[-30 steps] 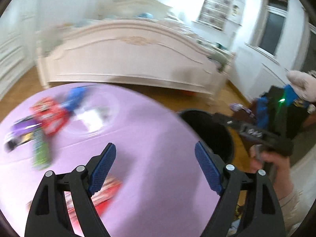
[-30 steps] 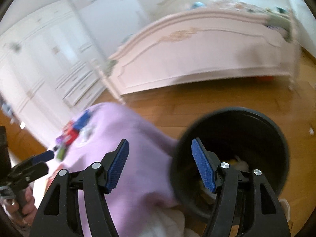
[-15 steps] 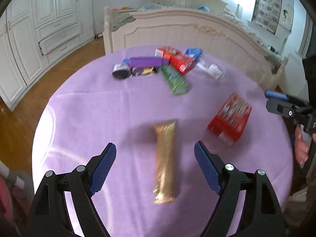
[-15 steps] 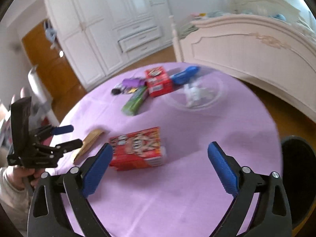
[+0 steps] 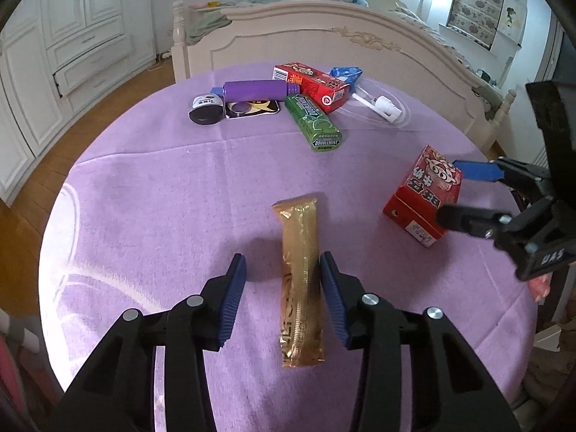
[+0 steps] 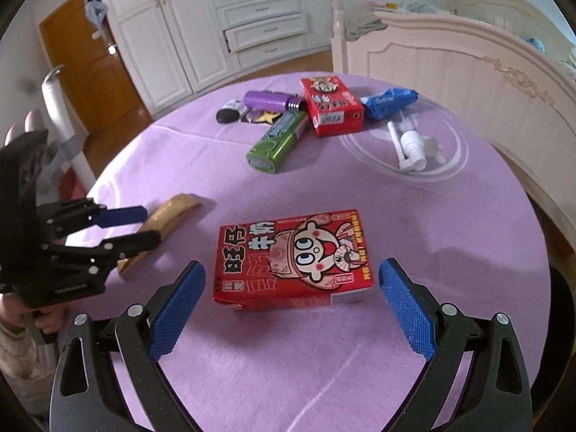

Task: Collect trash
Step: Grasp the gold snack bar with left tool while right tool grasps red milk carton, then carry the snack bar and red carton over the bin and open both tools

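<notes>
A gold foil wrapper [image 5: 301,280] lies on the round purple table [image 5: 151,194]. My left gripper [image 5: 282,280] is open and straddles the wrapper's middle, its right pad [image 5: 333,298] close beside it. A red milk carton [image 6: 291,257] lies flat between the open fingers of my right gripper [image 6: 289,300]; the carton also shows in the left wrist view [image 5: 424,194]. The gold wrapper shows in the right wrist view [image 6: 162,223] under the left gripper [image 6: 124,226].
At the table's far side lie a green gum pack [image 5: 313,122], a second red carton [image 5: 311,84], a purple tube [image 5: 257,90], a black lid [image 5: 206,109], a blue wrapper [image 5: 345,73] and a white pump nozzle [image 5: 378,102]. A cream bed [image 5: 324,41] stands behind.
Both grippers swung from the black bin back over the table. My left gripper narrowed and lowered around the gold wrapper. My right gripper came down around the red carton.
</notes>
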